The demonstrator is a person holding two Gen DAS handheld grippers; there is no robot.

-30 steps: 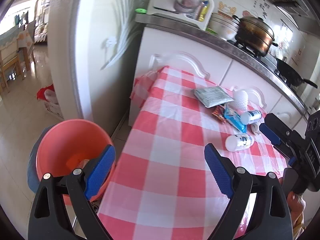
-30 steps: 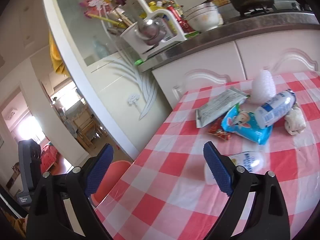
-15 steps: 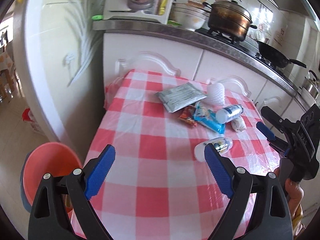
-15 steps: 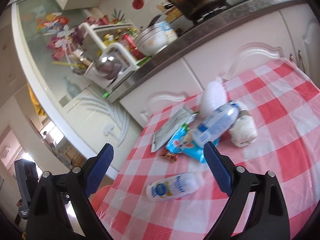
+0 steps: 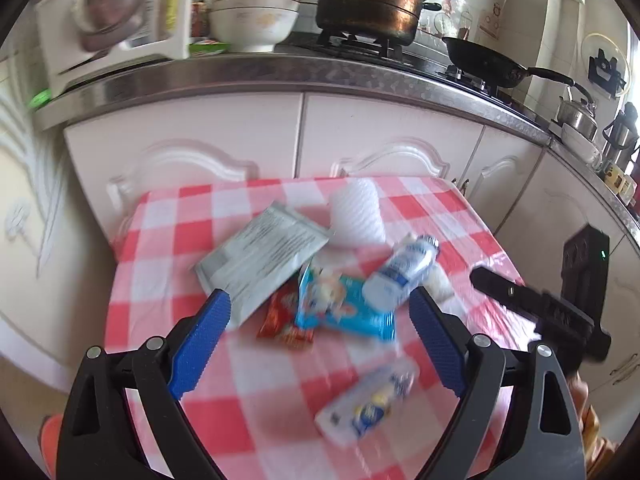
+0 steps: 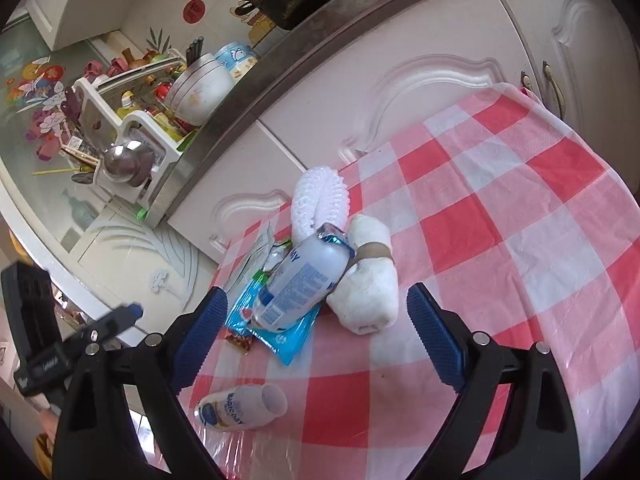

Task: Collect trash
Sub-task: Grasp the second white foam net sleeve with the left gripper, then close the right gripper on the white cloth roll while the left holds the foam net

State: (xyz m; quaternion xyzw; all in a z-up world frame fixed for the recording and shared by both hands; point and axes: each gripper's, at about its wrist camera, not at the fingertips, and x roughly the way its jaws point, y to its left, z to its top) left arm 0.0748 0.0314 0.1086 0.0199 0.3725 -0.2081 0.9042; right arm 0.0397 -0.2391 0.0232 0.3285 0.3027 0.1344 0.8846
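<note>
Trash lies in a pile on the red-and-white checked tablecloth [image 5: 280, 396]: a grey foil packet [image 5: 256, 256], a white foam net [image 5: 356, 212], a blue snack wrapper [image 5: 340, 308], a red wrapper [image 5: 280, 322], a blue-labelled plastic bottle [image 5: 400, 272] and a white paper roll [image 6: 372, 276]. A small white bottle [image 5: 368, 400] lies apart, nearer me. My left gripper [image 5: 320, 298] hovers open above the near side of the pile, holding nothing. My right gripper [image 6: 317, 294] is open too, facing the plastic bottle [image 6: 304, 280] and the roll from the table's right side.
White cabinet doors [image 5: 192, 140] and a steel counter [image 5: 280, 76] with bowls, a brass pot [image 5: 368, 0] and a black pan stand right behind the table. A sliver of the pink bucket [image 5: 50, 436] shows at the lower left, off the table's edge.
My left gripper has swung from the pink bucket on the floor over to the trash pile. My right gripper has come closer to the pile and lower. Both stay open.
</note>
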